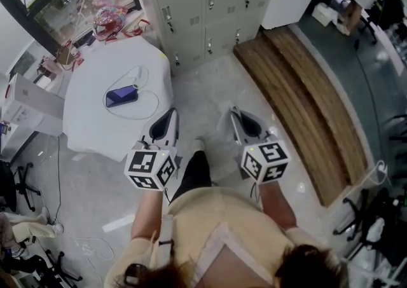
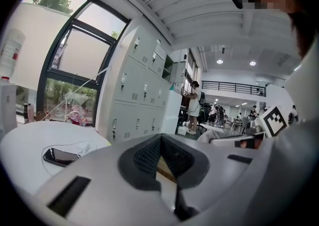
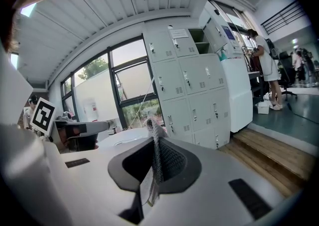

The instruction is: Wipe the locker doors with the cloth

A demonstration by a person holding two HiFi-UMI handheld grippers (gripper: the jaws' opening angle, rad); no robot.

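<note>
My left claw (image 2: 160, 137) and right claw (image 3: 151, 126) are pinched together, empty. Mesh-textured pads (image 3: 167, 162); smooth grey lockers (image 1: 210, 0) ahead.

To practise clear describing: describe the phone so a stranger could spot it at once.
In front of the grey lockers, to the left, stands a white table. On its top lies the phone, the only dark thing there: a flat, glossy, purplish rectangle.

The left forearm (image 1: 147, 209) and right forearm (image 1: 278, 204) reach forward side by side. The left gripper (image 1: 170, 115) and right gripper (image 1: 235, 115) point ahead, each with jaws pressed together, nothing between.
</note>
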